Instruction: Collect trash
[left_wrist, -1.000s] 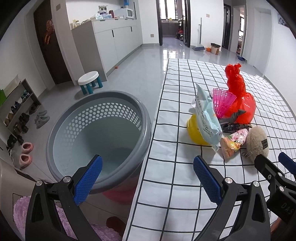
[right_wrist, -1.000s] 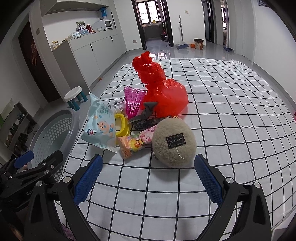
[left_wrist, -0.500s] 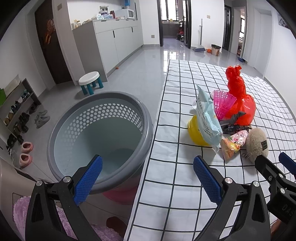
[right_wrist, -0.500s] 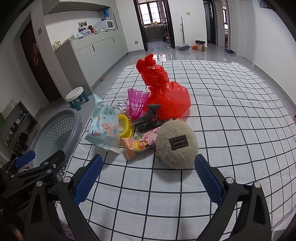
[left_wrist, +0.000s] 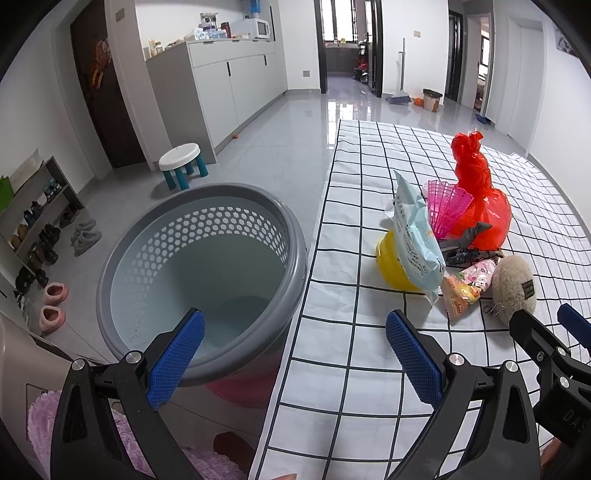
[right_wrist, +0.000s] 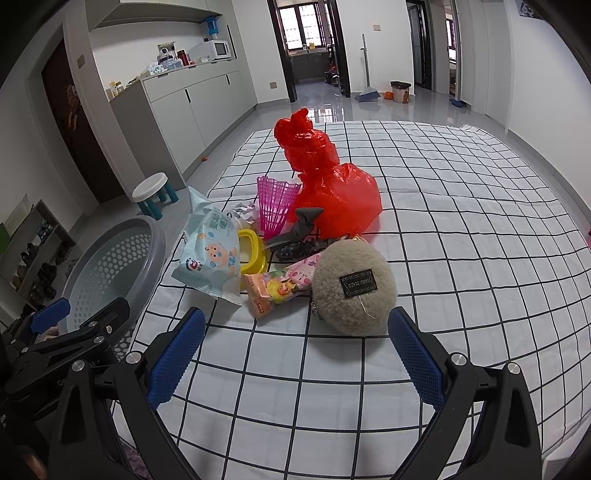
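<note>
A pile of clutter lies on the checked cloth (right_wrist: 461, 258): a tied red plastic bag (right_wrist: 334, 188) (left_wrist: 480, 203), a pink mesh cone (right_wrist: 275, 206), a pale blue wipes pack (right_wrist: 210, 258) (left_wrist: 415, 240), a yellow bowl (right_wrist: 253, 254) (left_wrist: 391, 266), an orange and pink snack wrapper (right_wrist: 280, 288) (left_wrist: 467, 284), dark bits and a beige fluffy pouch (right_wrist: 352, 286) (left_wrist: 513, 284). My right gripper (right_wrist: 295, 354) stands open just in front of the pouch. My left gripper (left_wrist: 293, 354) is open above the near rim of the grey basket (left_wrist: 199, 280) (right_wrist: 114, 266).
The basket stands on the floor at the cloth's left edge, with nothing visible inside. A white stool (left_wrist: 183, 162), a shoe rack (left_wrist: 33, 229) and grey cabinets (left_wrist: 229, 88) line the left. A purple mat (left_wrist: 110, 443) lies below the left gripper.
The left gripper has shifted slightly left, toward the basket. The right view has drawn a little closer to the pile. Both stay open and nothing on the cloth moved.
</note>
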